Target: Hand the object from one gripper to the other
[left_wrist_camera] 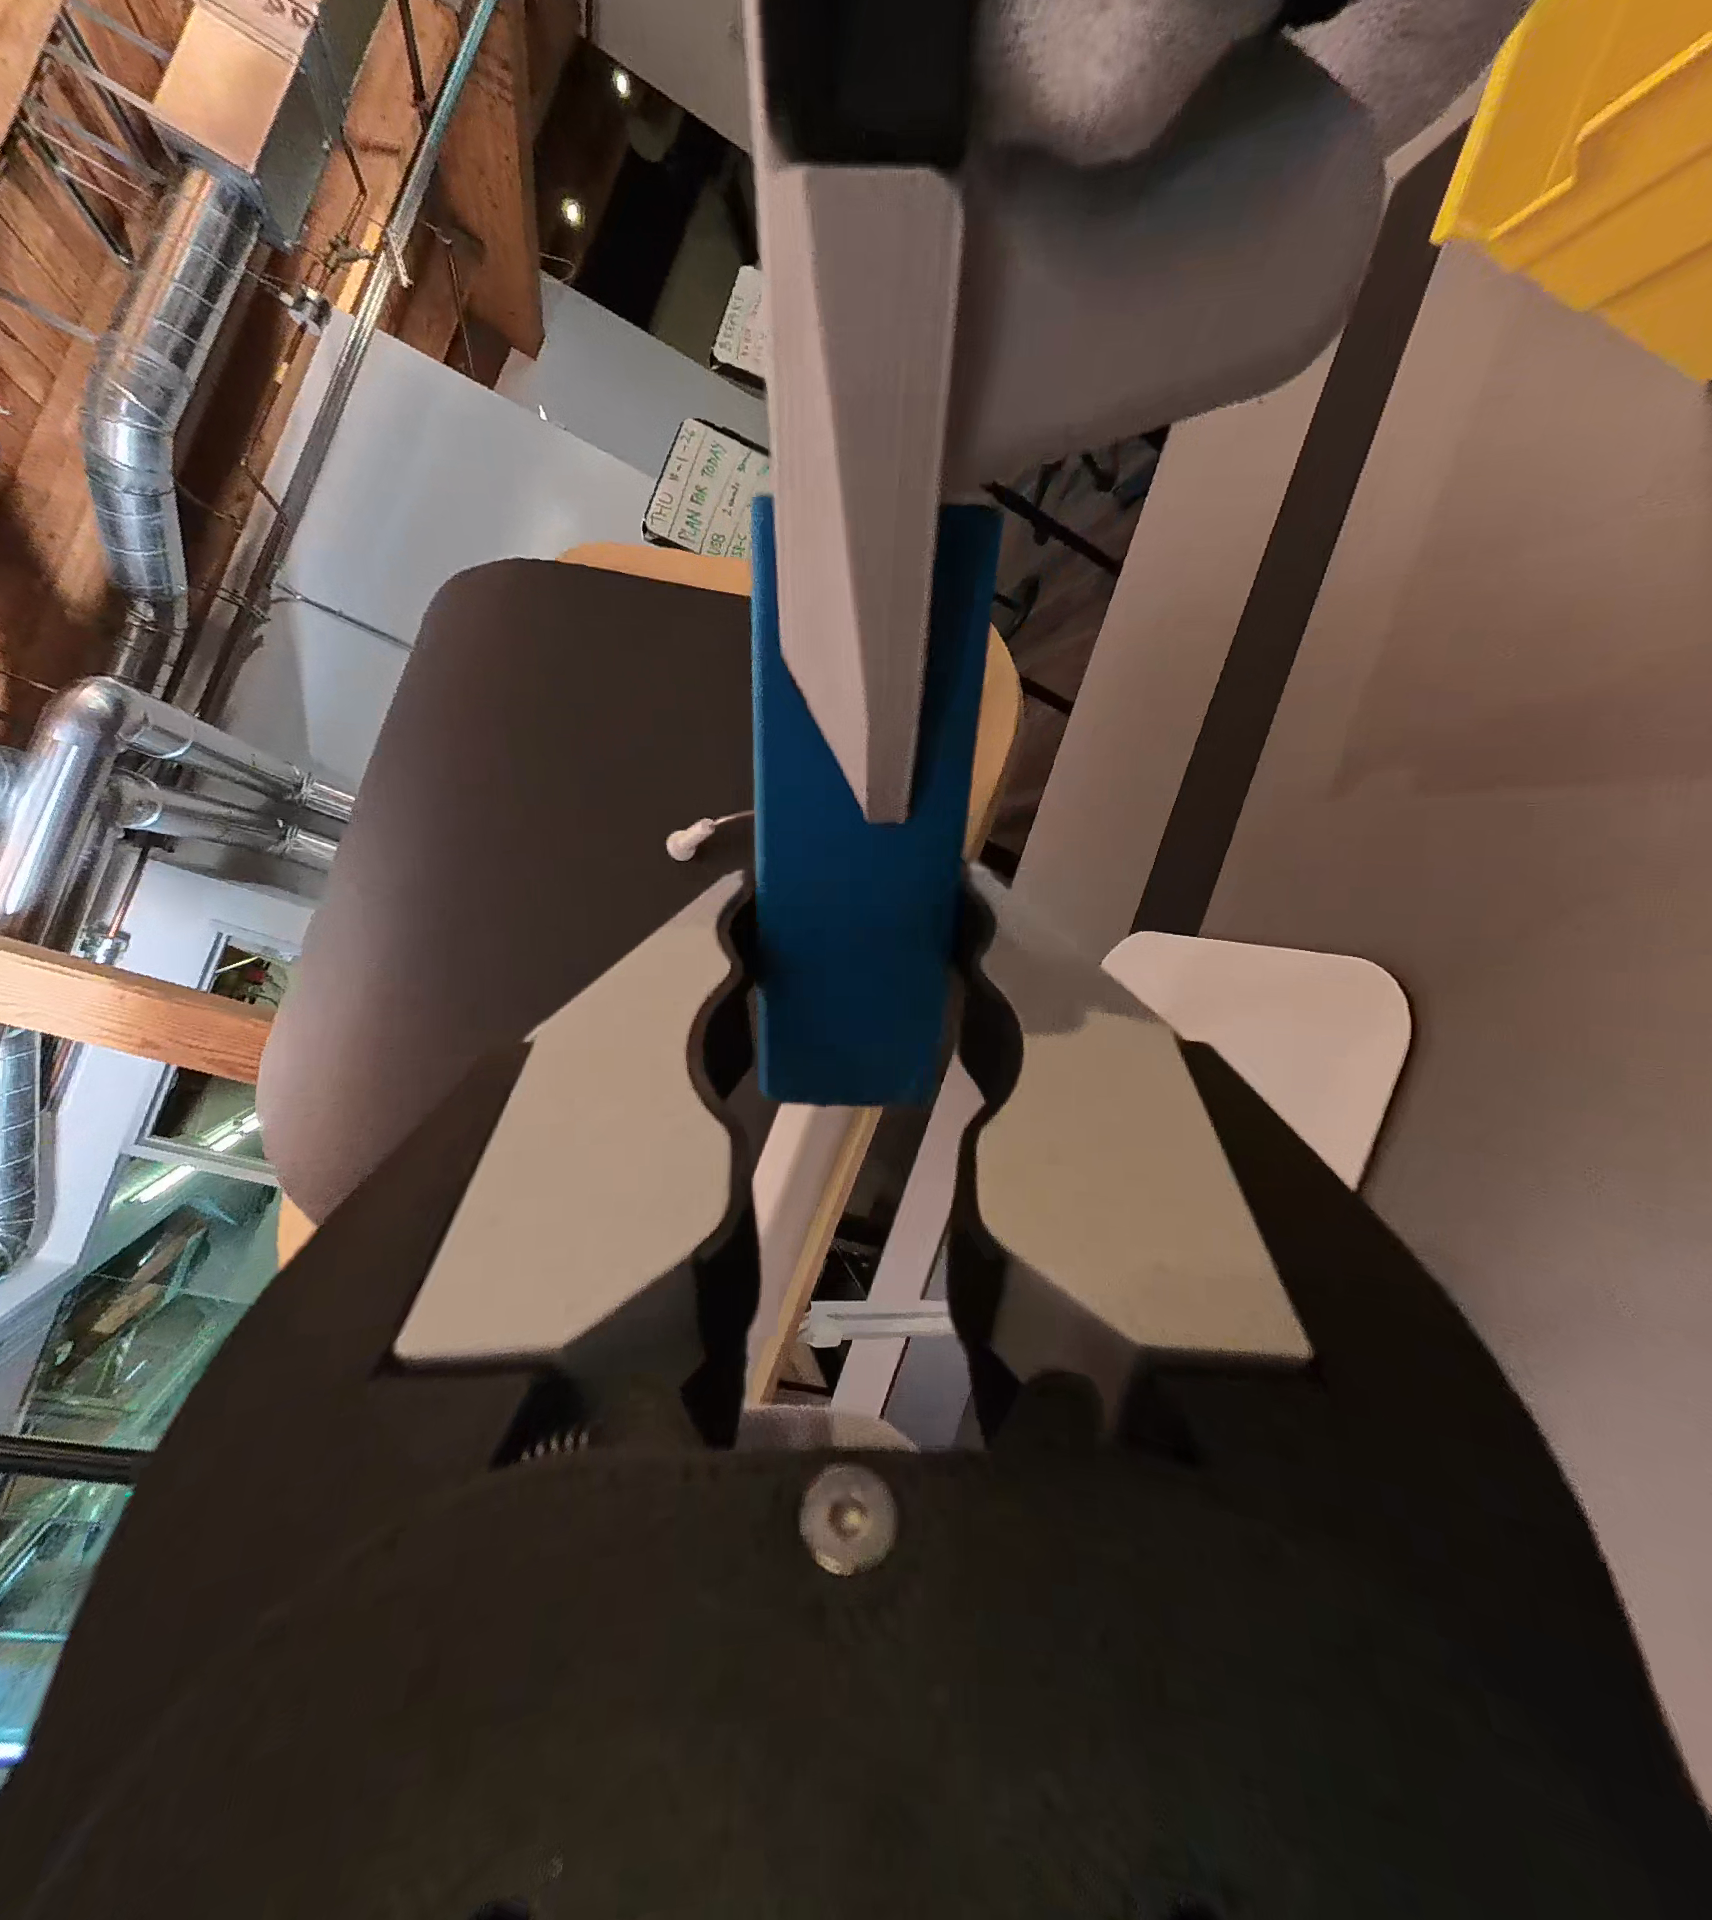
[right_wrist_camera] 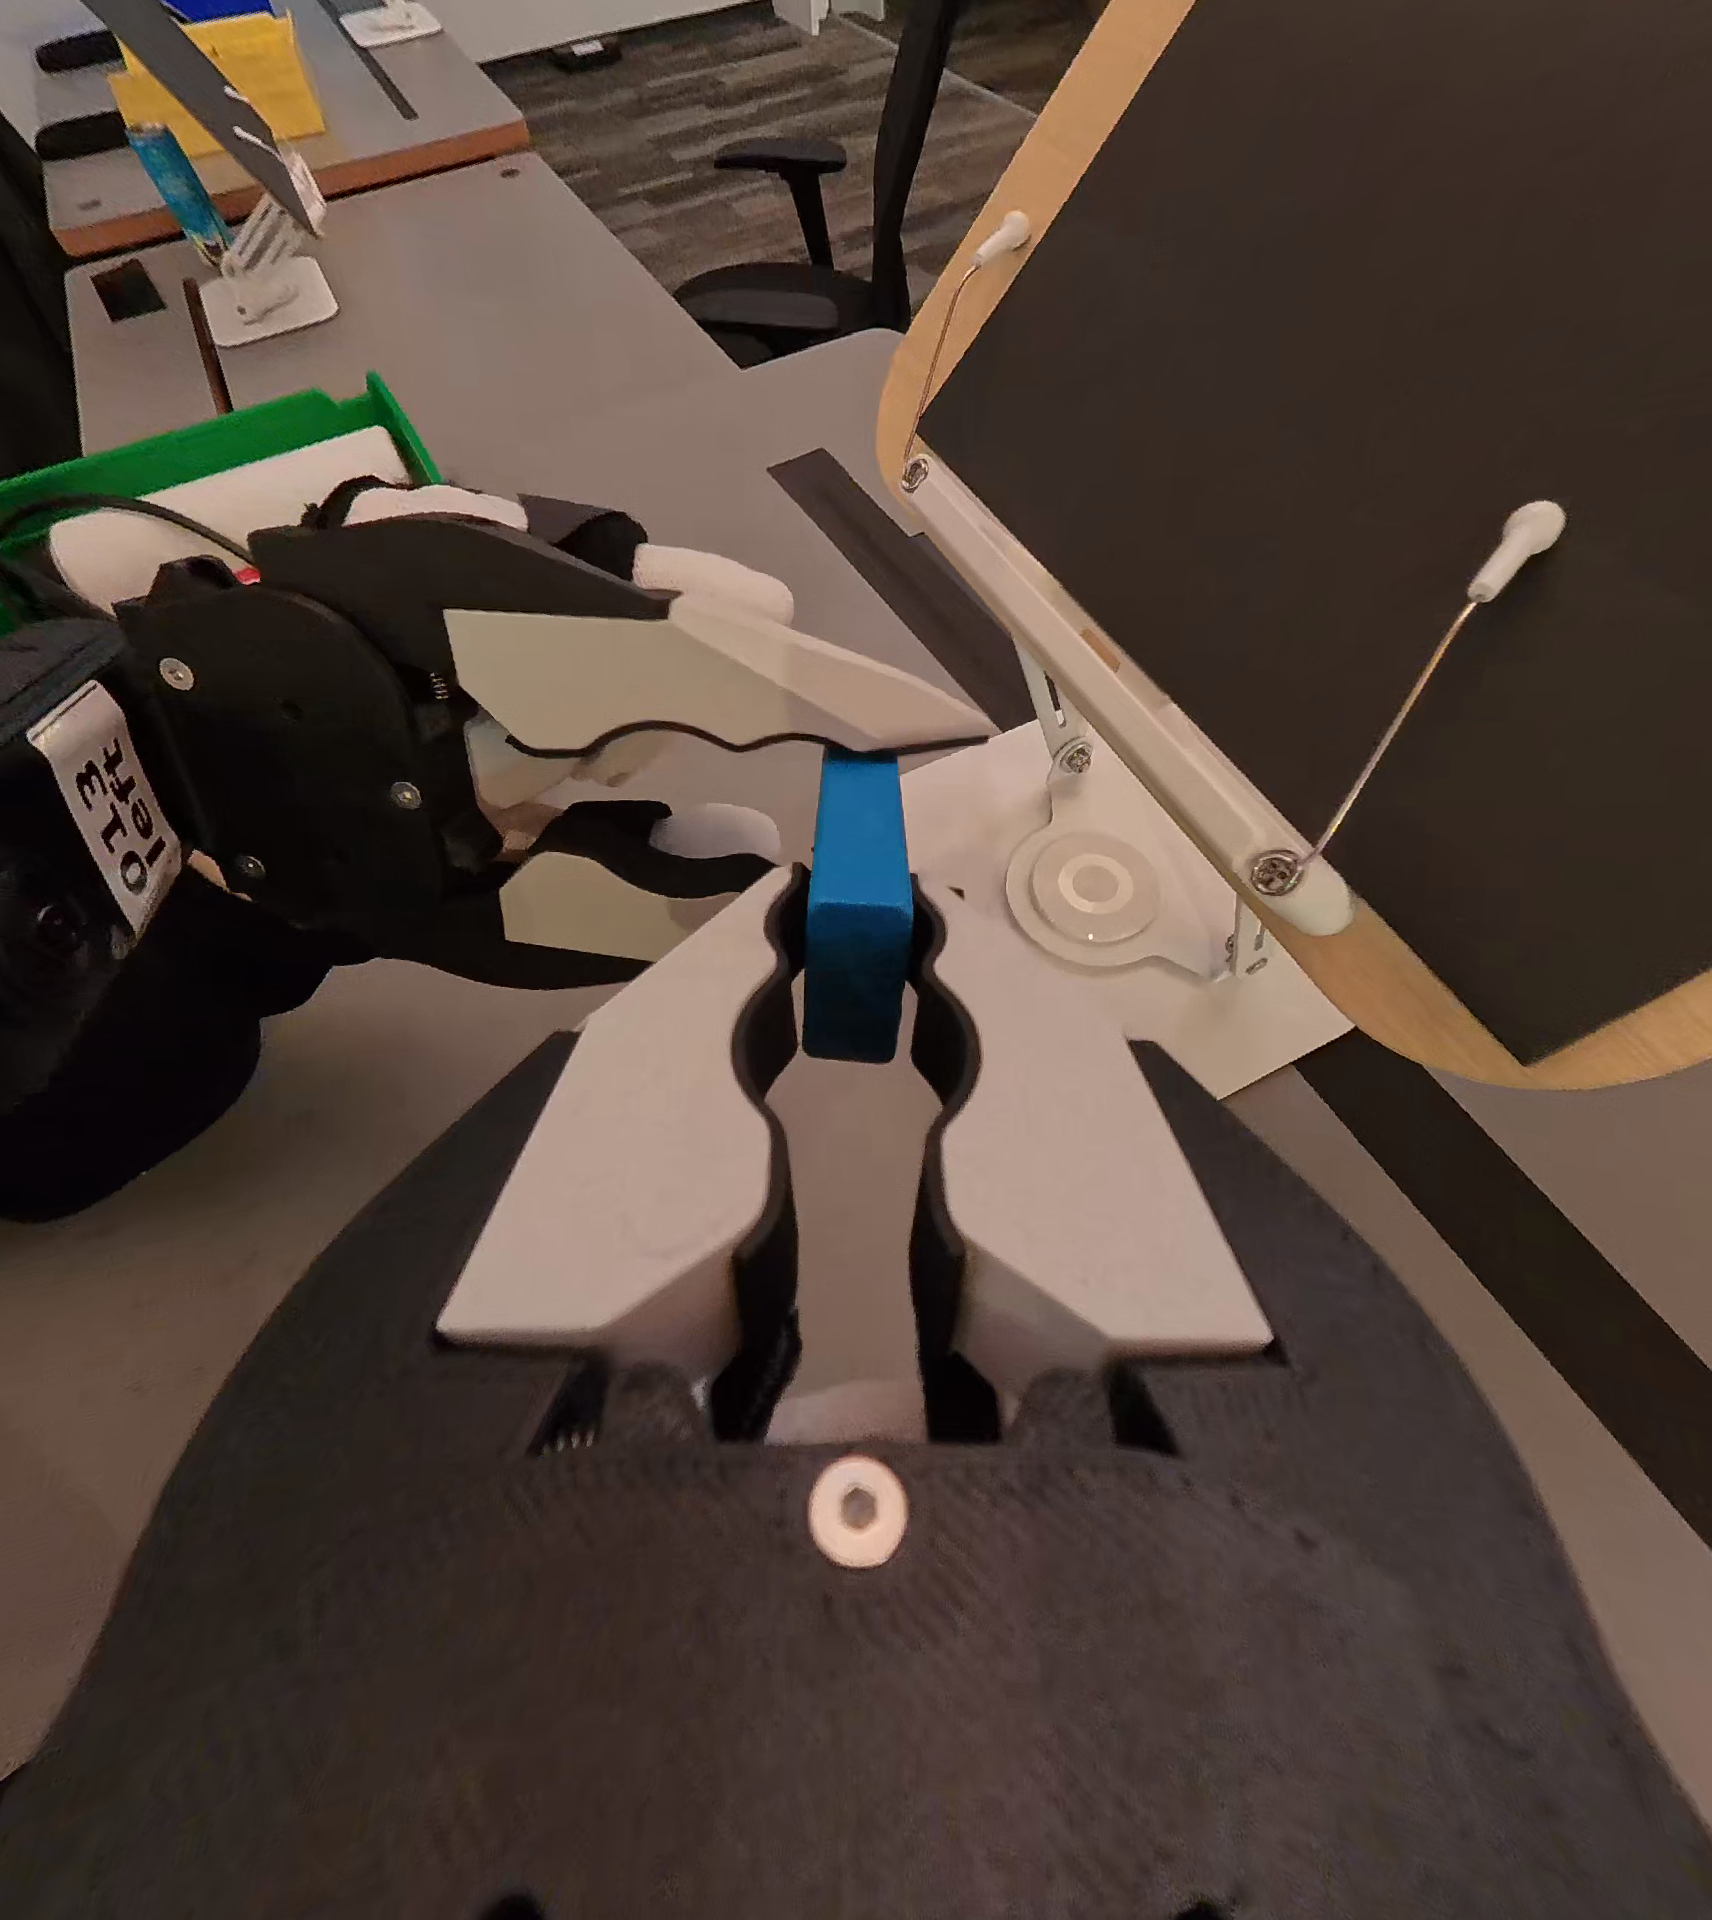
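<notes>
Above the desk: blue block mid-handoff, both grippers on it

Over on the left of the right wrist view, the left gripper (right_wrist_camera: 836,805) reaches in sideways and looks clenched on the far end of the blue block (right_wrist_camera: 854,914). The right gripper (right_wrist_camera: 854,940) is clamped on the near end. So the second grip is done, I'd say; one side just has to let go. Green bin (right_wrist_camera: 156,457) sits behind, and the tilted dark board (right_wrist_camera: 1403,468) crowds the right side, so pull away carefully.

- Right claw (right_wrist_camera: 857,935): matte black textured body, pale grey wedge fingers (right_wrist_camera: 644,1153) edged with wavy black pads, one white-ringed screw.
- Left claw (right_wrist_camera: 831,800): same colours, black cable, white labelled tag.
</notes>
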`<state>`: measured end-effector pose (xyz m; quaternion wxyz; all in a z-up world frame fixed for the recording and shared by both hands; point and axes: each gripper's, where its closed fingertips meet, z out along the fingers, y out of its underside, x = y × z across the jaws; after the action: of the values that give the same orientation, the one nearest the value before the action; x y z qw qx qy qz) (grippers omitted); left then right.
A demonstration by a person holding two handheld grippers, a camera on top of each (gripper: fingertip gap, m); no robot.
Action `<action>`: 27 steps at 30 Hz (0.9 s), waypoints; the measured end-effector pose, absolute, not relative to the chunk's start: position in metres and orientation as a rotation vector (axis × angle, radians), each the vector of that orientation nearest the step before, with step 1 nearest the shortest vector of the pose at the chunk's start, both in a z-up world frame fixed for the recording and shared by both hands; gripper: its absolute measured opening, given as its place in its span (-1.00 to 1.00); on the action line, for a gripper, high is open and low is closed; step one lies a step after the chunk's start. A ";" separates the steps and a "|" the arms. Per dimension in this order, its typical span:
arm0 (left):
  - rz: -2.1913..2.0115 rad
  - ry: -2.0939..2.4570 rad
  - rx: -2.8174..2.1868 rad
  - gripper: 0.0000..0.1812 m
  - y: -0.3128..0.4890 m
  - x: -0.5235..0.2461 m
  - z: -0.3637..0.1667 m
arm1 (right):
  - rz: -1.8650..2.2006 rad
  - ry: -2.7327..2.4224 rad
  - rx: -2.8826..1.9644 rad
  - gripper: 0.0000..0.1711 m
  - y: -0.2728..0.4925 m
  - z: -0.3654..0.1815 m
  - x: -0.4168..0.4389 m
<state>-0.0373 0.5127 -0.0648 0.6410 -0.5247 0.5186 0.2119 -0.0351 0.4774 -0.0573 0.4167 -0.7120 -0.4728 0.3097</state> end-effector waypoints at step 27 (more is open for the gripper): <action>-1.140 0.948 -1.444 -0.64 0.438 -0.097 -0.009 | 0.000 -1.402 -0.765 0.54 0.433 0.006 -0.103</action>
<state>-0.0968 0.4381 -0.0091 0.5107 -0.5999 0.3938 -0.4736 -0.1032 0.4326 0.0058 0.6977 -0.3432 -0.6288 0.0000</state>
